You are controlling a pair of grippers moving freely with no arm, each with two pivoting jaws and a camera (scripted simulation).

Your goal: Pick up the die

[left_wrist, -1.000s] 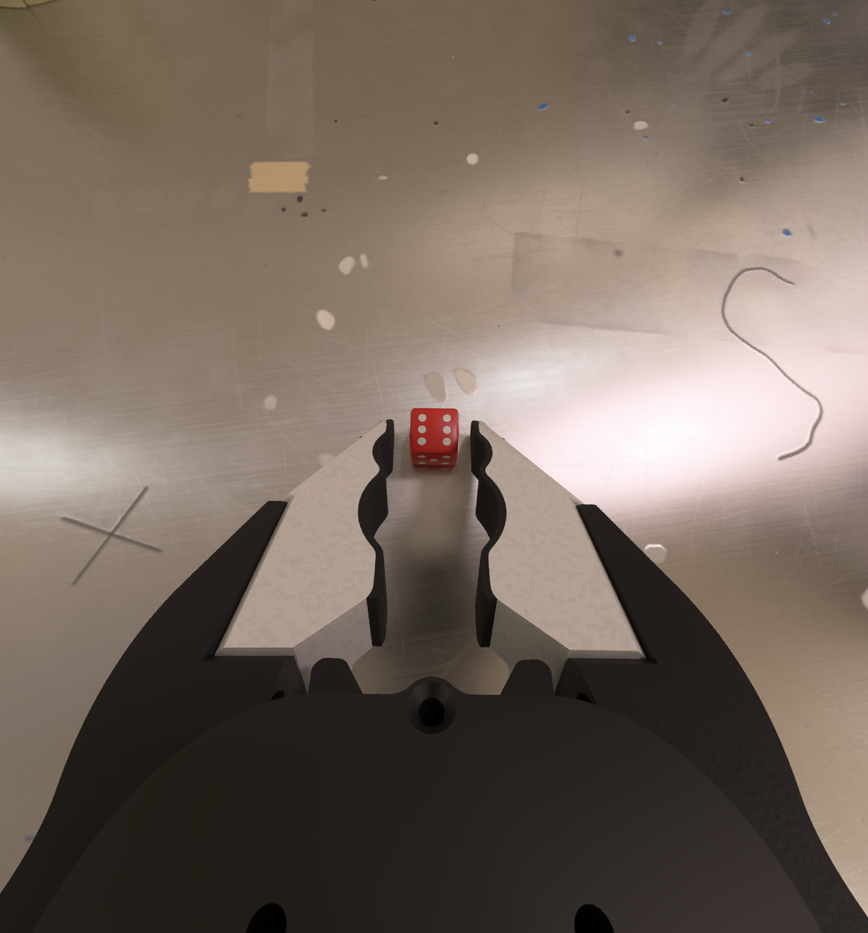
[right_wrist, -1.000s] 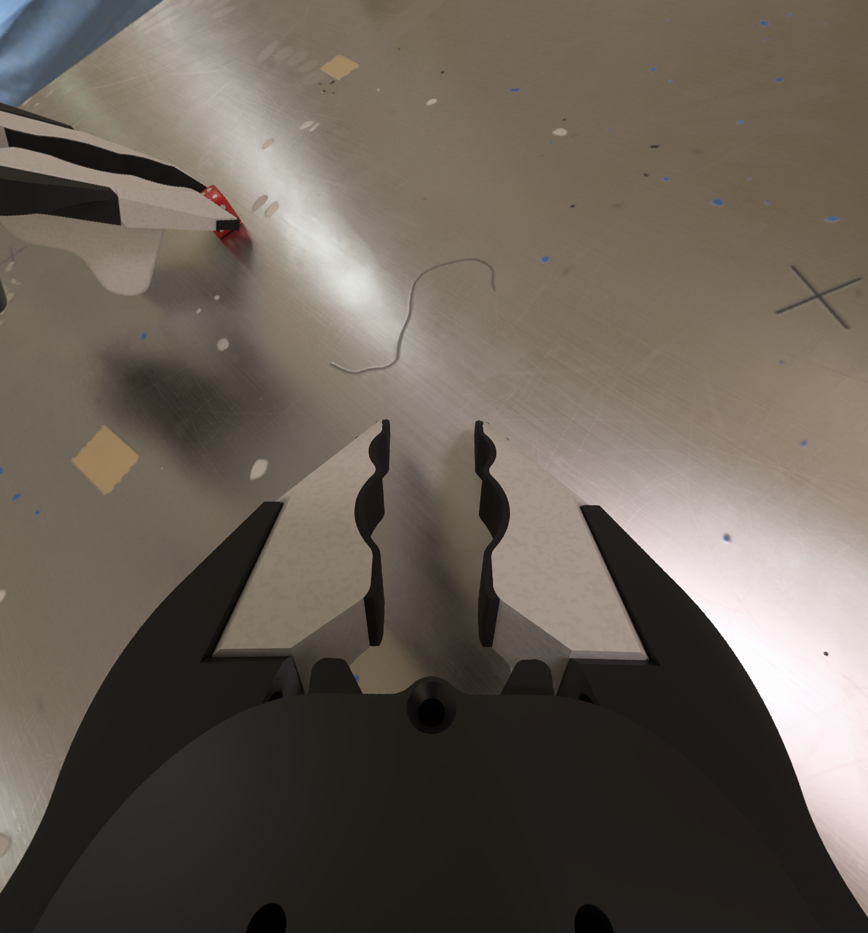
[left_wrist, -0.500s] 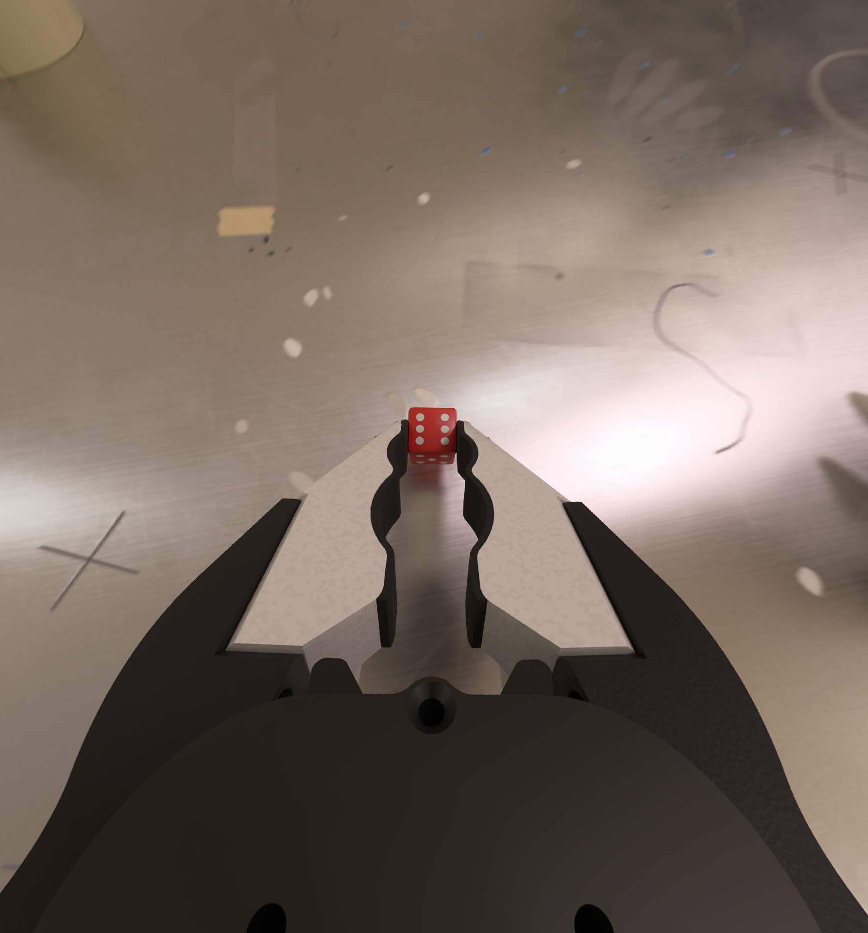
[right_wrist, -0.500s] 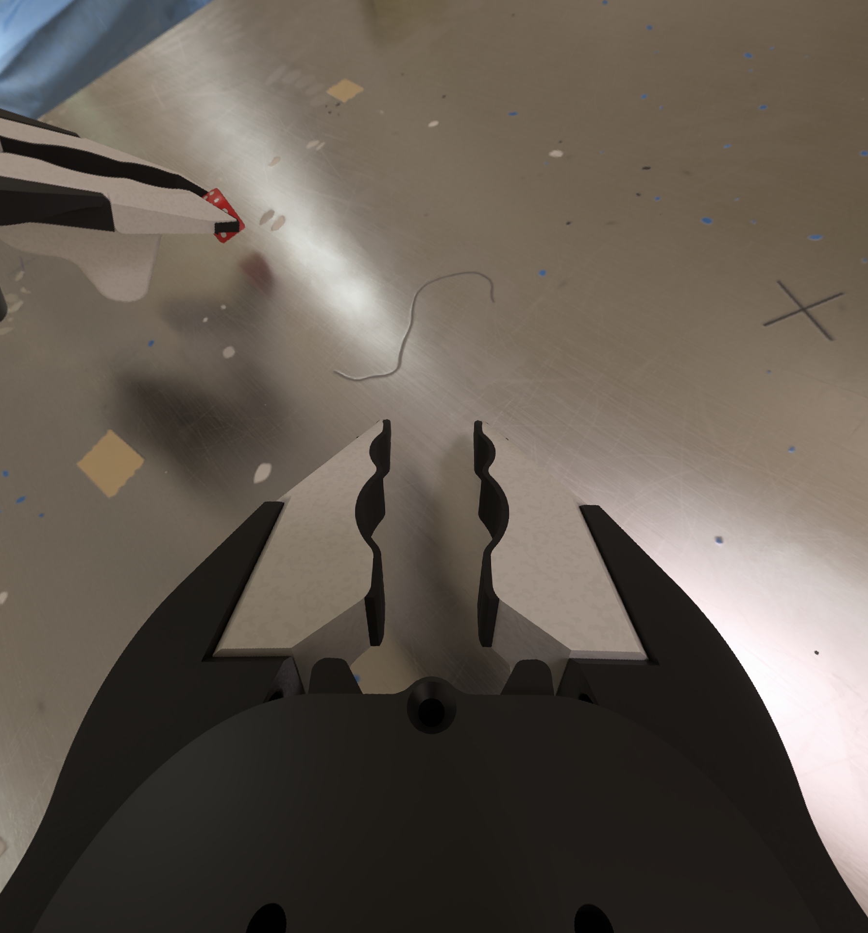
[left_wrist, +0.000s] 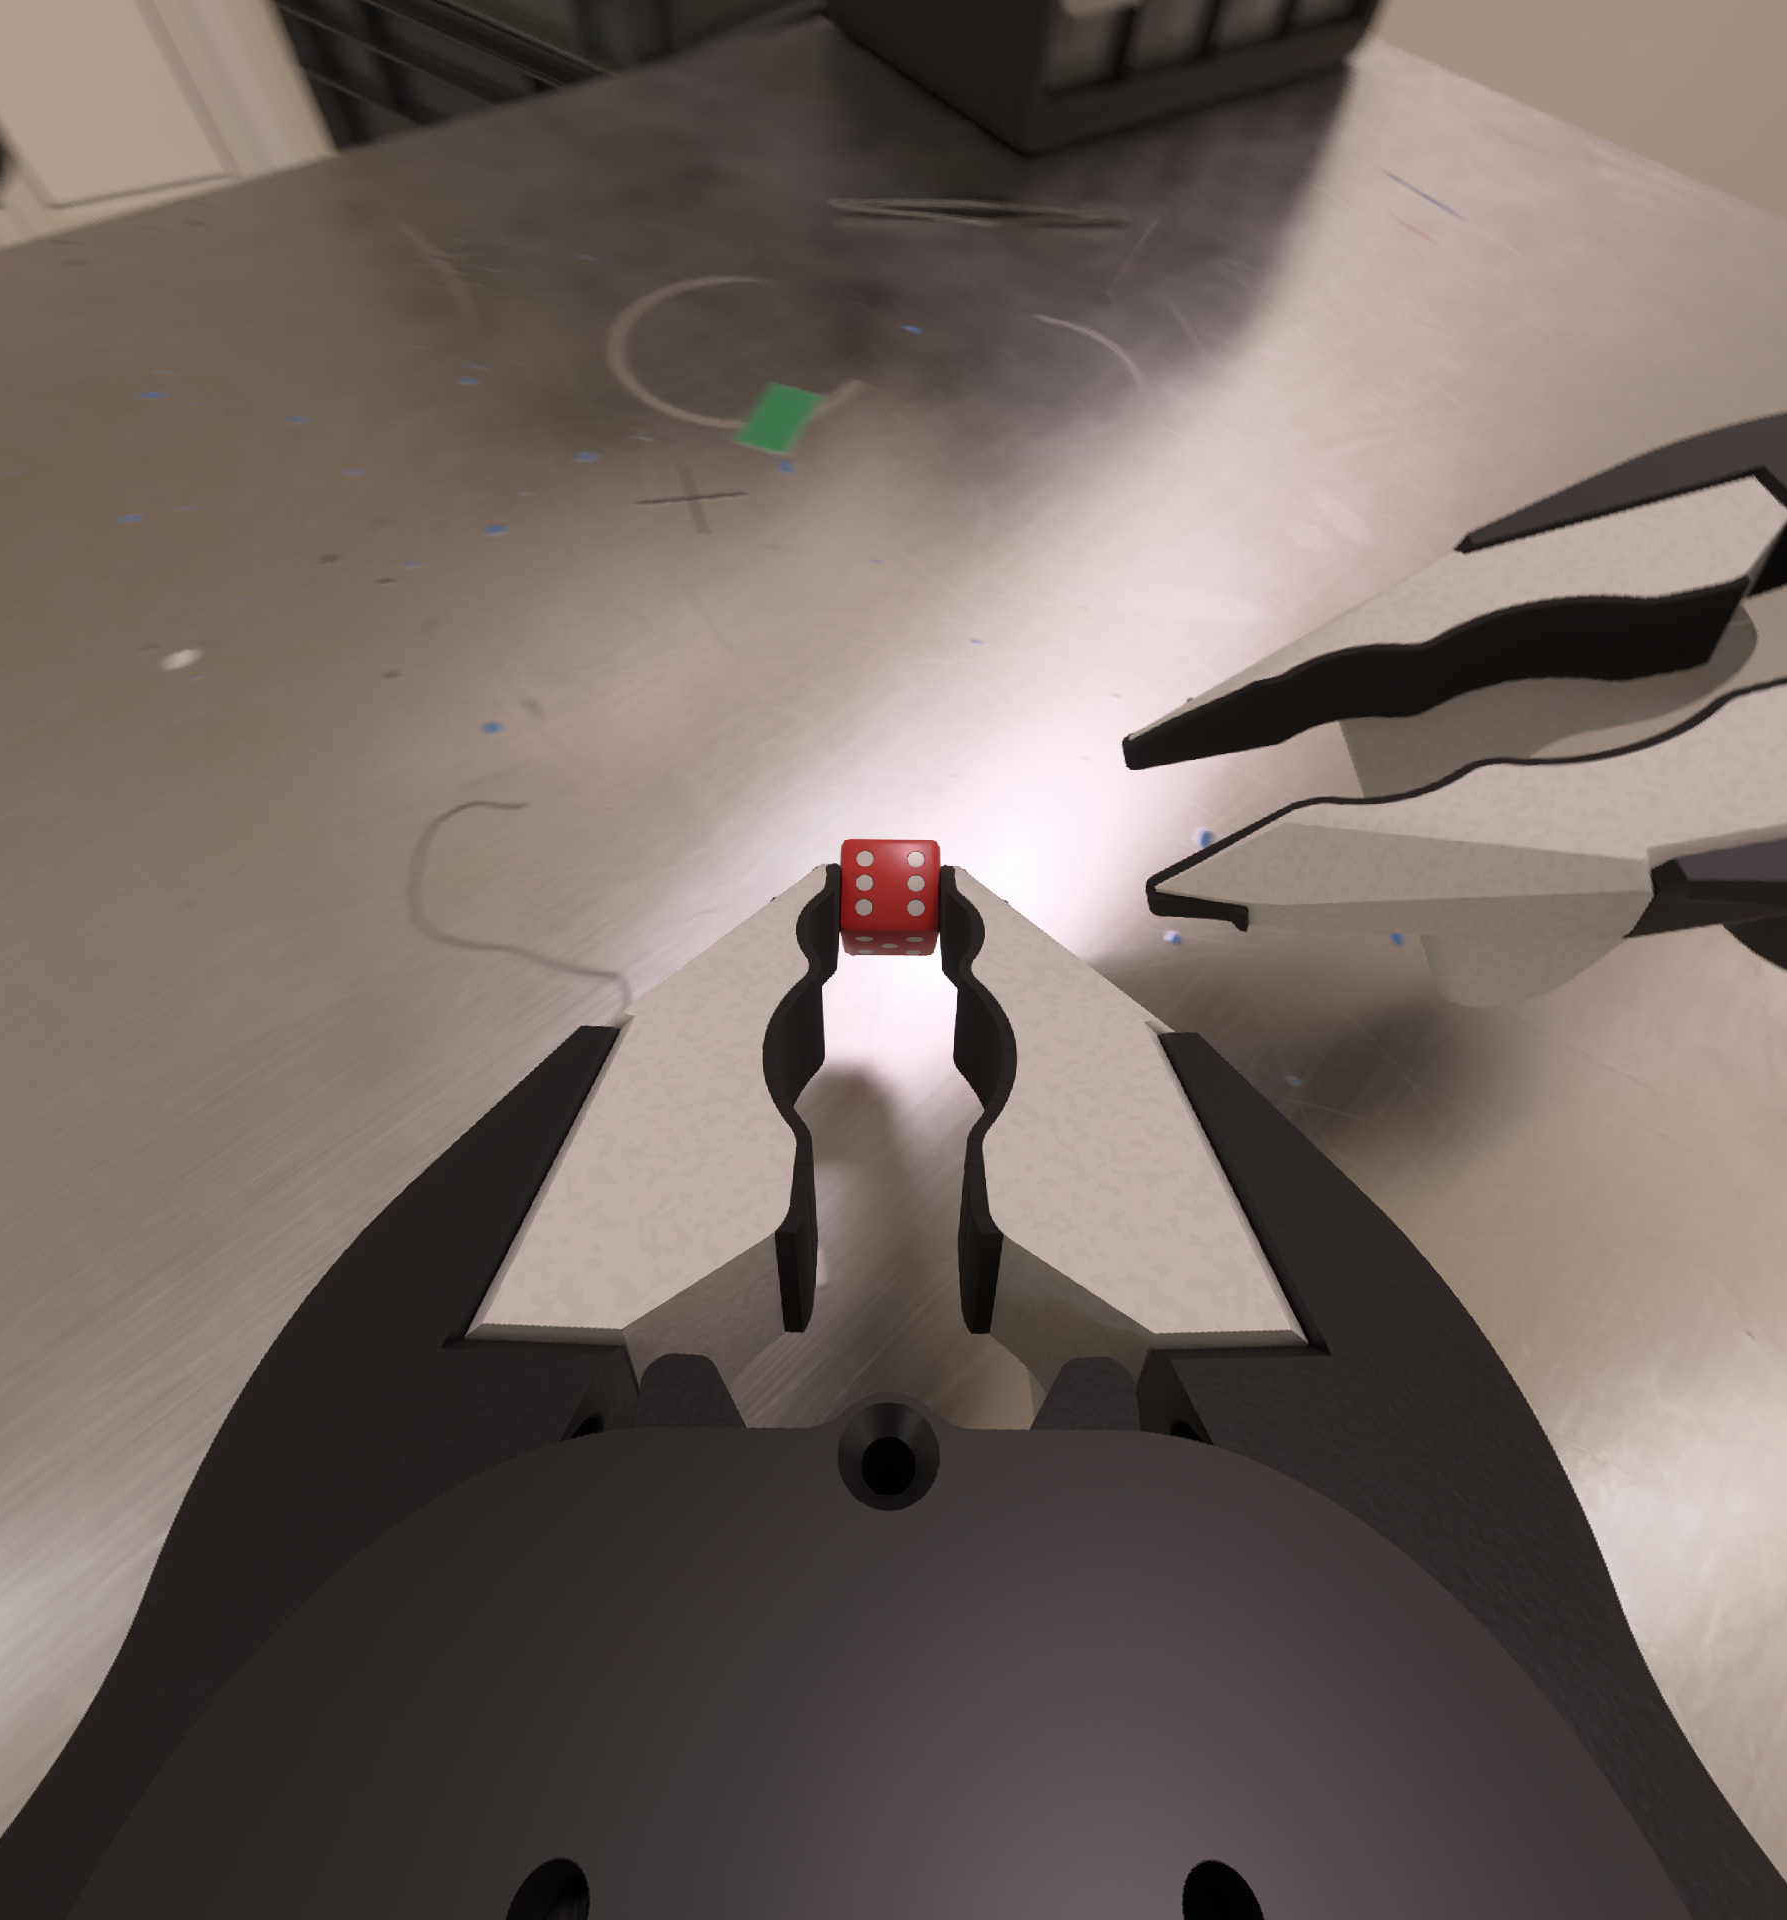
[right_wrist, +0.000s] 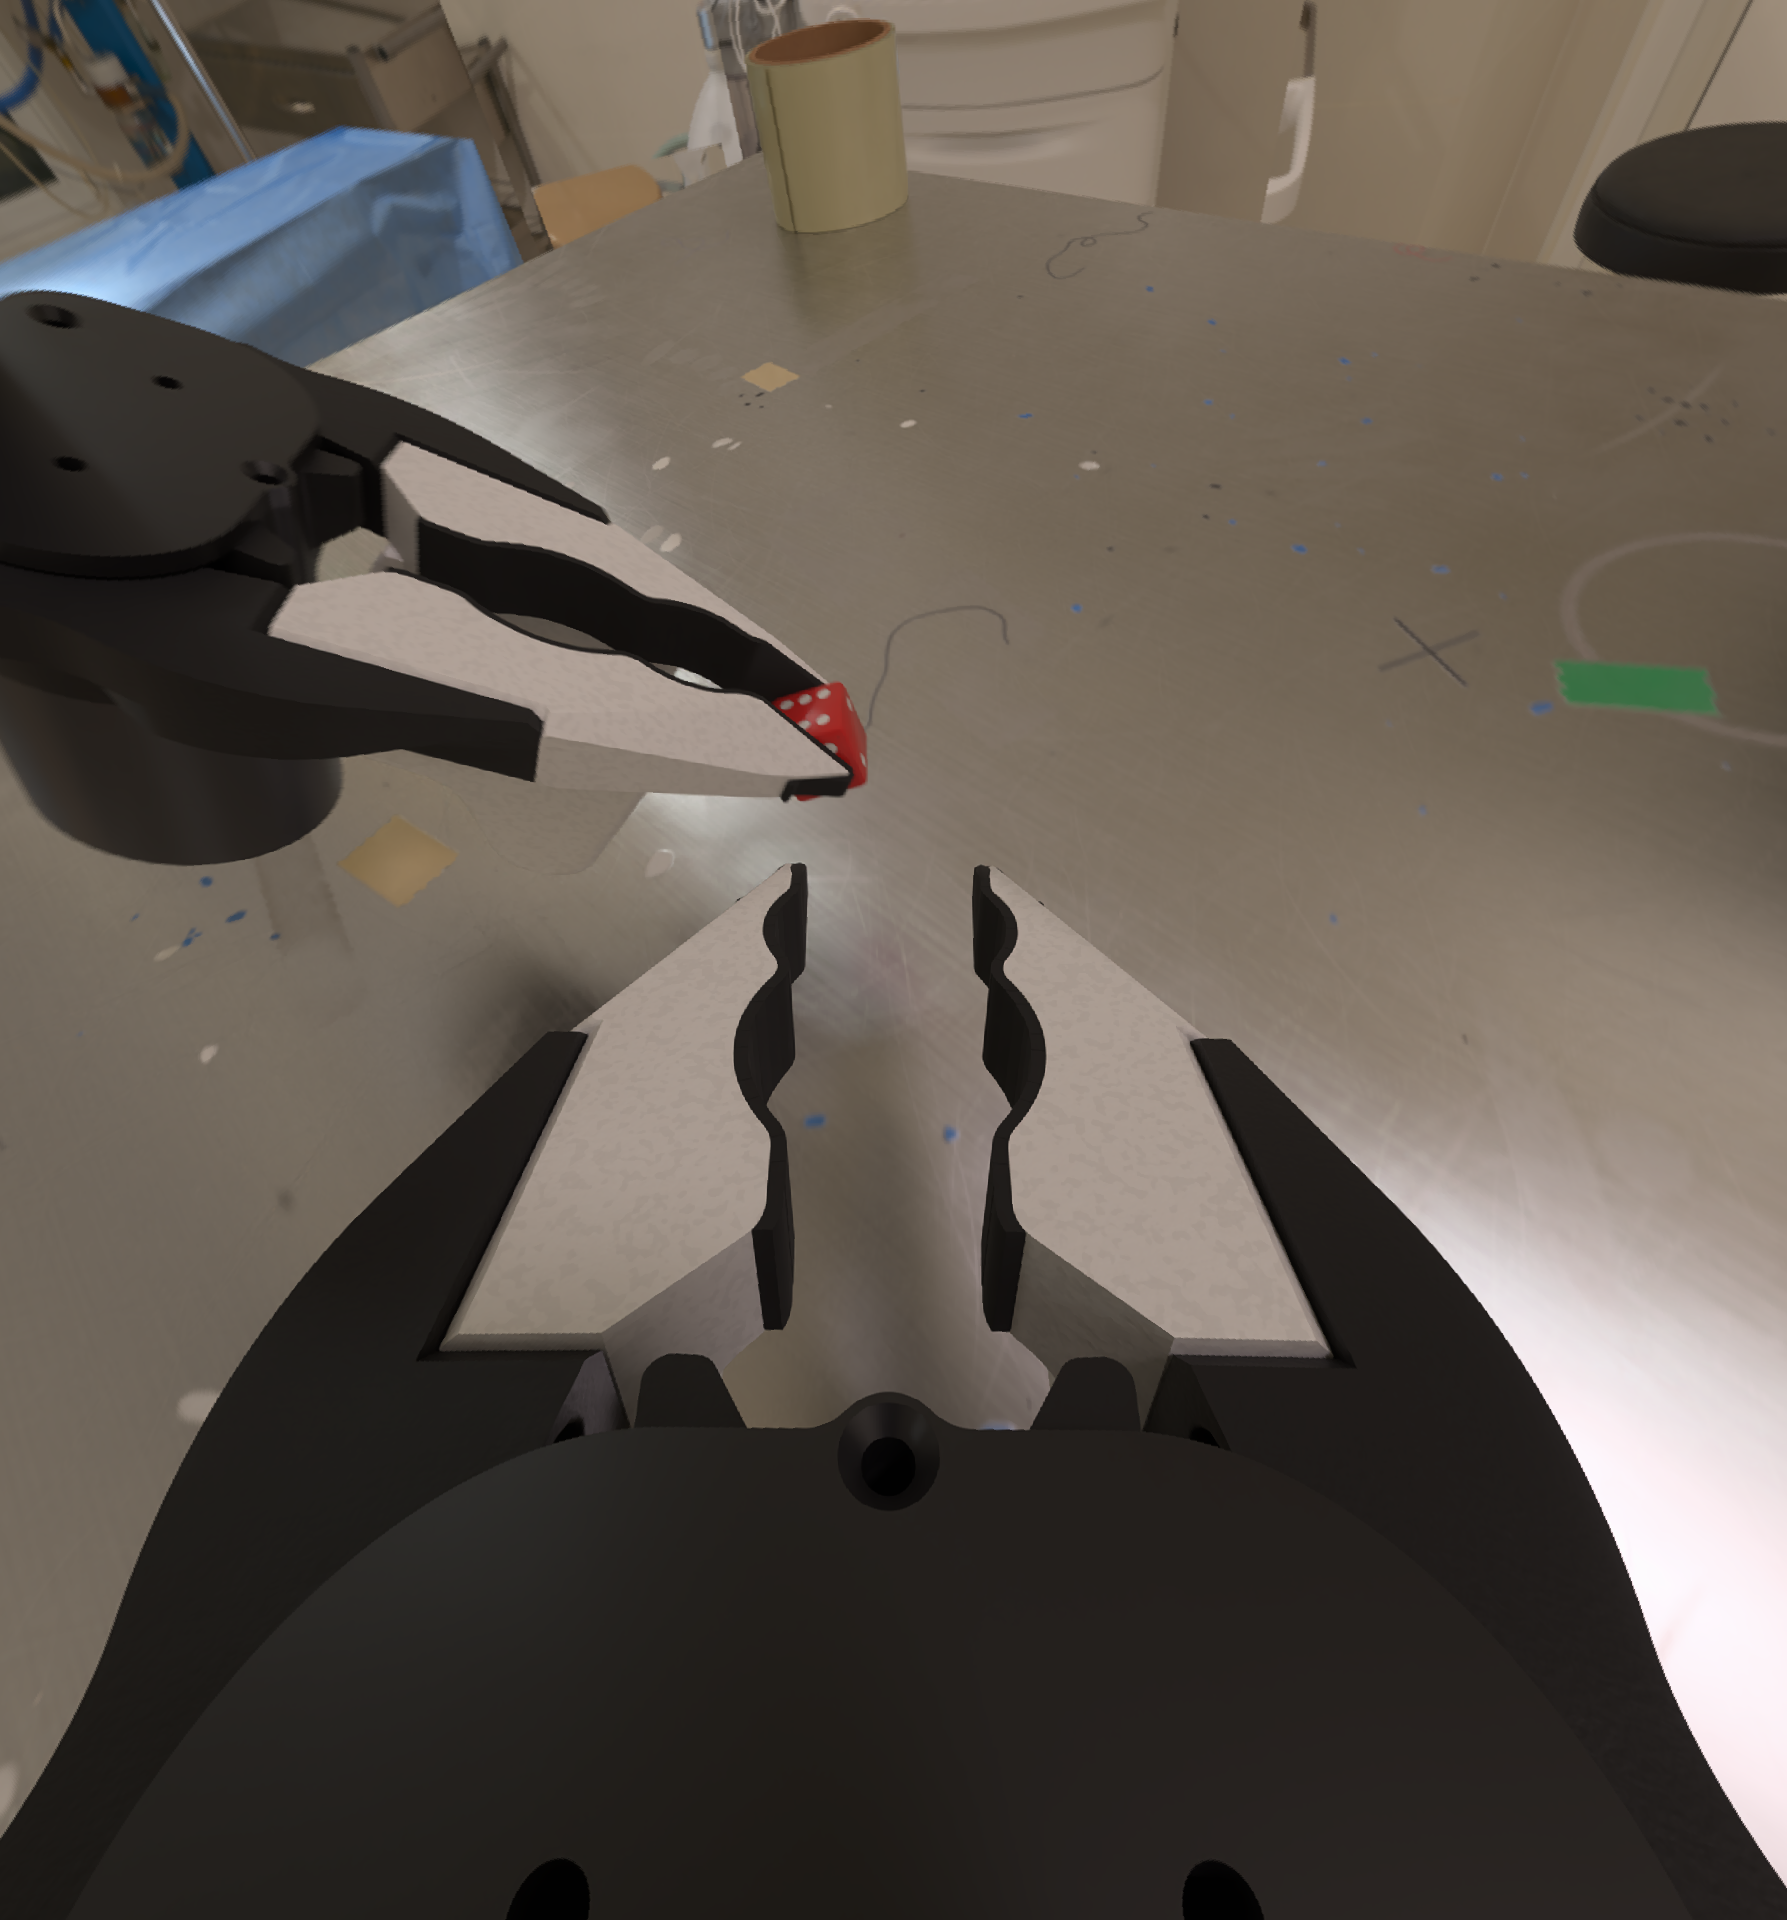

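Observation:
The red die (left_wrist: pixel 889 891) with white pips is pinched between the tips of my left gripper (left_wrist: pixel 889 904), which is shut on it and holds it well above the metal table (left_wrist: pixel 349 935). In the right wrist view the die (right_wrist: pixel 835 727) shows at the tip of the left gripper (right_wrist: pixel 816 743), just ahead and left of my right gripper (right_wrist: pixel 889 883). My right gripper is open and empty. In the left wrist view it (left_wrist: pixel 1138 821) shows at the right, its tips close to the die.
A beige paper roll (right_wrist: pixel 832 125) stands at the table's far edge. A green tape patch (left_wrist: pixel 780 418) and a dark box (left_wrist: pixel 1107 62) lie farther off. A black stool (right_wrist: pixel 1720 218) and a blue cover (right_wrist: pixel 276 229) stand beyond the table.
My left gripper has closed on the die and lifted it off the table, tilting up toward level. My right gripper has risen too, and the two now stand close together.

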